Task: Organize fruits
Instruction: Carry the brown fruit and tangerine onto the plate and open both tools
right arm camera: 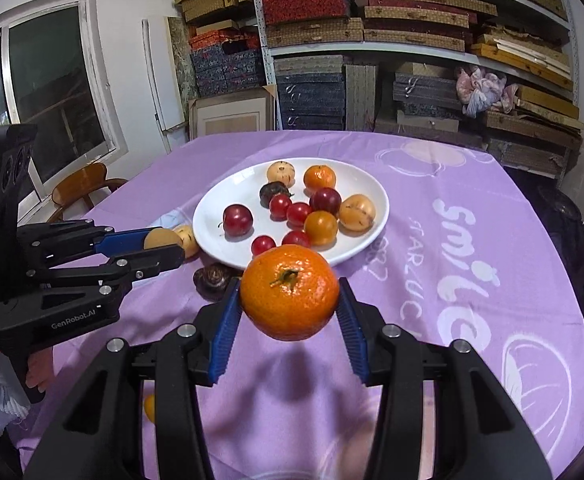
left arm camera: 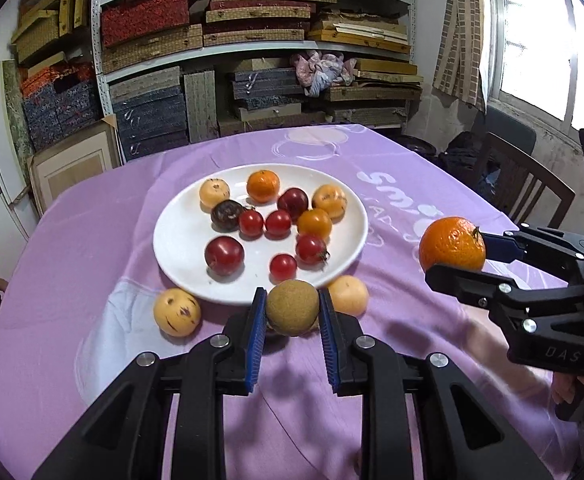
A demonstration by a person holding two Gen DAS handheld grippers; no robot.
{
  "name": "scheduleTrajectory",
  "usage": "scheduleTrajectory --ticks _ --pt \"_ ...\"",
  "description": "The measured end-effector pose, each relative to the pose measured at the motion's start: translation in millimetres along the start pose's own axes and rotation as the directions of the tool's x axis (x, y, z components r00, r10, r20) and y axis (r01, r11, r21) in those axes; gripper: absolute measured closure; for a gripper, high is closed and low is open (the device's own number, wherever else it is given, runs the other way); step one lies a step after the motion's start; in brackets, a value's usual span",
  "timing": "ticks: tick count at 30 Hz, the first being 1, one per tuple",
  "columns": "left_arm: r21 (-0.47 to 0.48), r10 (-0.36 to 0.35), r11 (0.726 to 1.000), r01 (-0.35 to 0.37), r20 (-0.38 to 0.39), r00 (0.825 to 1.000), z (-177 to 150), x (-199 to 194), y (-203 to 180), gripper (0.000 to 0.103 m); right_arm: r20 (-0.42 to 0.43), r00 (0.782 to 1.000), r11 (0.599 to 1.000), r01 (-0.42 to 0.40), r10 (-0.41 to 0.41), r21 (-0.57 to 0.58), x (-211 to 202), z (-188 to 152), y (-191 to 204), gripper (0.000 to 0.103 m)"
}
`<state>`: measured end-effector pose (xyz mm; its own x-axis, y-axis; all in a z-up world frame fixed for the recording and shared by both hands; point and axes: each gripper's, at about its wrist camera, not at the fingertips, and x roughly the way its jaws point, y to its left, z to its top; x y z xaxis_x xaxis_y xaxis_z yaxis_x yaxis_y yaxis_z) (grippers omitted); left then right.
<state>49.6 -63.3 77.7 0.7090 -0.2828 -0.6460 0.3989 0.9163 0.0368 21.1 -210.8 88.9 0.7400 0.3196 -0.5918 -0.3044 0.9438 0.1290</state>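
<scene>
Left gripper [left arm camera: 292, 312] clenched on a small brown fruit [left arm camera: 292, 307], lifted off the purple cloth [left arm camera: 92, 280], just in front of the white plate [left arm camera: 180, 240]. Right gripper [right arm camera: 290, 298] grasping an orange [right arm camera: 290, 292], stem up, above the cloth near the plate's front rim. On the plate: red, orange and yellow fruits. On the cloth beside the plate: a yellow fruit [left arm camera: 177, 312].
</scene>
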Motion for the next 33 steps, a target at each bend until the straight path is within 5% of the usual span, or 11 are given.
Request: scheduleTrajectory --ticks 14,27,33 --pt "-0.047 0.099 0.994 -0.100 -0.023 0.995 50 76 36 0.077 -0.002 0.998 0.998 0.056 -0.056 0.004 93 79 -4 0.057" --pt "-0.125 0.129 0.983 -0.138 -0.079 0.989 48 120 67 0.077 -0.078 0.992 0.995 0.098 -0.097 0.004 158 71 -13 0.056" --pt "-0.132 0.147 0.979 -0.158 -0.086 0.985 45 122 70 0.060 -0.042 0.993 0.994 0.111 -0.110 0.009 148 71 -14 0.051"
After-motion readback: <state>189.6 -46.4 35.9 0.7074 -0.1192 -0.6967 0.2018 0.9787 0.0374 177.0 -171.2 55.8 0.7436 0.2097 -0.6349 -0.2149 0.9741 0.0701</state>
